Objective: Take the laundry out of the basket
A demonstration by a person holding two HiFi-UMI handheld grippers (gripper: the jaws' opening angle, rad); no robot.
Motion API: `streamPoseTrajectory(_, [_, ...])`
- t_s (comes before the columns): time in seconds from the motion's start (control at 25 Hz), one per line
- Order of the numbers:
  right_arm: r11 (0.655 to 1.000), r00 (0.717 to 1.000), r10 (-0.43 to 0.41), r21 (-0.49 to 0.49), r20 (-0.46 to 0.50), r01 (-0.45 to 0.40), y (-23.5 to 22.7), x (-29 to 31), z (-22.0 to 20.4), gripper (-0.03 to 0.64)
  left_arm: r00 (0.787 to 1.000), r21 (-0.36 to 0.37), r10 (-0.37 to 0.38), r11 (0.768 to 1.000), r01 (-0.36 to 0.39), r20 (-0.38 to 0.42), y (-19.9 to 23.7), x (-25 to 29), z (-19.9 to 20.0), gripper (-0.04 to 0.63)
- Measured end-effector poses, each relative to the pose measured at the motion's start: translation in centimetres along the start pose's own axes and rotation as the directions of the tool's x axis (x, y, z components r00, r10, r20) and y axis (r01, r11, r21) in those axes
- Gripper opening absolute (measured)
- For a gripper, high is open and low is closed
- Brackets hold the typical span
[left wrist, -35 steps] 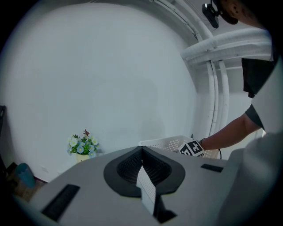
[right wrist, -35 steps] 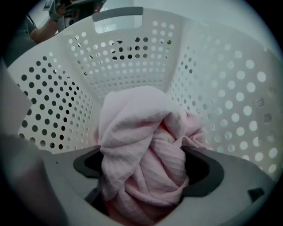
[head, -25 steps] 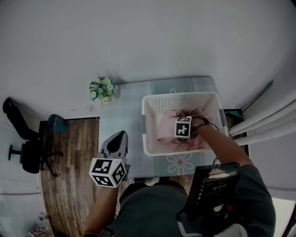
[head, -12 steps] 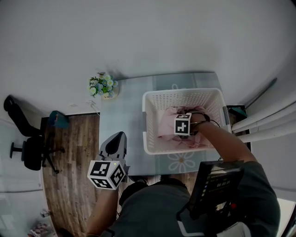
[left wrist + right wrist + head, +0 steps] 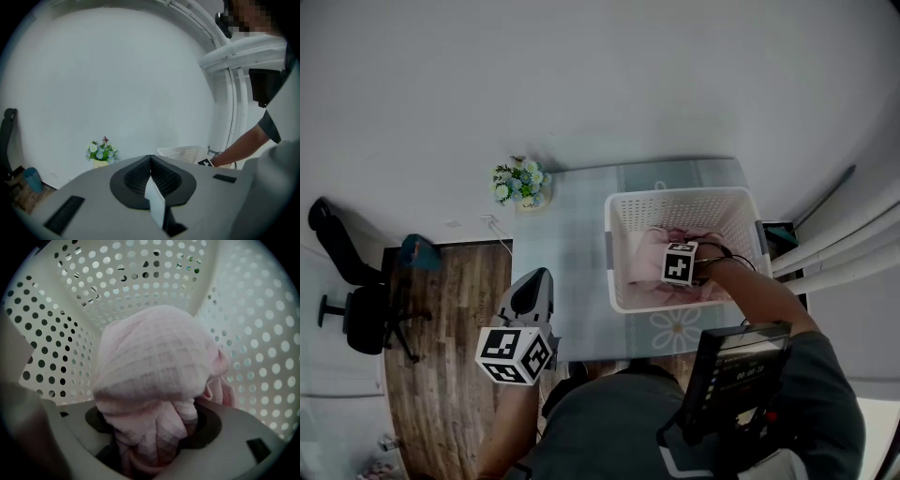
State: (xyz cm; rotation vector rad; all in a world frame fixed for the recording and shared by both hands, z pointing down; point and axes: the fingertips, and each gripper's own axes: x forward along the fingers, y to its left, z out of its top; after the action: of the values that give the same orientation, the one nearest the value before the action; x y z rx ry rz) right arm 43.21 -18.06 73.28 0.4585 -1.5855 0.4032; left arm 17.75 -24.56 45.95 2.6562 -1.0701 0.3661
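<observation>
A white perforated laundry basket [image 5: 675,195] stands on the grey table [image 5: 572,234] with pink laundry [image 5: 647,262] in it. My right gripper [image 5: 679,265] points straight down into the basket, and its marker cube hides the jaws in the head view. In the right gripper view its jaws have just been closing and pinch a bunched pink cloth [image 5: 150,371] between them, with the basket wall [image 5: 117,282] behind. My left gripper [image 5: 538,281] hangs off the table's near left edge, shut and empty, pointing towards the wall.
A small vase of flowers [image 5: 521,182] sits at the table's far left corner. An office chair [image 5: 352,309] stands on the wooden floor at the left. White curtains [image 5: 844,248] hang to the right of the basket. The person's body fills the lower edge.
The right gripper has stayed down in the basket on the pink laundry. The left gripper has shifted slightly beside the table. The head camera has moved a little.
</observation>
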Motion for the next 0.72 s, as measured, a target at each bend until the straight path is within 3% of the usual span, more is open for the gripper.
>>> streamPoseTrajectory(0.44, [0.987,0.984,-0.121,0.123,0.132,0.105,-1.1,-3.7,0.0,0.304,0.999,-0.002,-0.013,1.000,0.013,0.049,2.9,-1.3,2.5,0.008])
streamPoseTrajectory(0.6, [0.966,0.955,-0.183,0.221,0.234,0.131,-2.1,-7.0,0.3,0.302,0.997,0.015,-0.046,0.999,0.045,0.060,2.0,-1.2,3.1,0.008])
streamPoseTrajectory(0.72, [0.943,0.917,-0.248,0.295,0.313,0.154,-3.1,-10.2,0.6,0.302,0.996,0.026,-0.059,0.998,0.058,0.072,1.9,-1.2,3.7,0.008])
